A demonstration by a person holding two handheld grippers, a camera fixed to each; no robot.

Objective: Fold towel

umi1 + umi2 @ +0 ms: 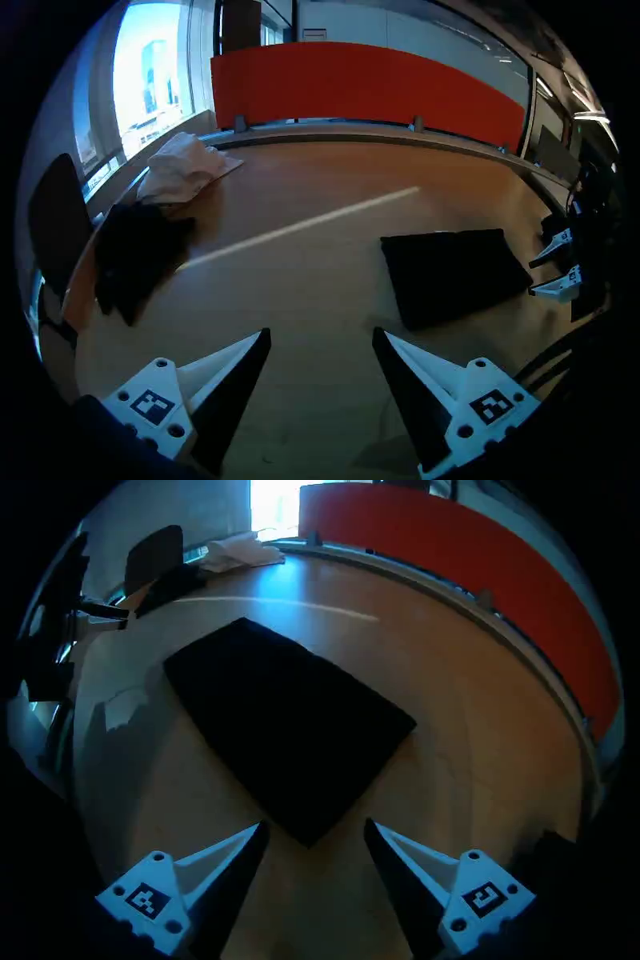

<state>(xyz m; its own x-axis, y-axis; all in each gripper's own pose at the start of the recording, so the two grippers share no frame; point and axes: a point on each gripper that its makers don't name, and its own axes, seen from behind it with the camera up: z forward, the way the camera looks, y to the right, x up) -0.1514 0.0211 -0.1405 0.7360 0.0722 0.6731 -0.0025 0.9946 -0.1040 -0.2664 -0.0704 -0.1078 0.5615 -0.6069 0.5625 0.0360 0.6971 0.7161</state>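
Gaping wide and empty over bare wood, the left gripper (320,336) points across the table (320,240). The right gripper (315,826), equally unclenched and grasping nothing, has the near corner of the folded black towel (288,720) just ahead of its fingertips. The towel lies flat, wood showing past every edge; a crumpled white cloth (184,164) and a dark fabric heap (132,248) sit well apart from it at the table's window side, with a red partition (360,84) along the far rim.

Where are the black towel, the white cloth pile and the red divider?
black towel (288,720): right gripper view, its middle.
white cloth pile (182,166): left gripper view, its middle.
red divider (360,84): left gripper view, front face.
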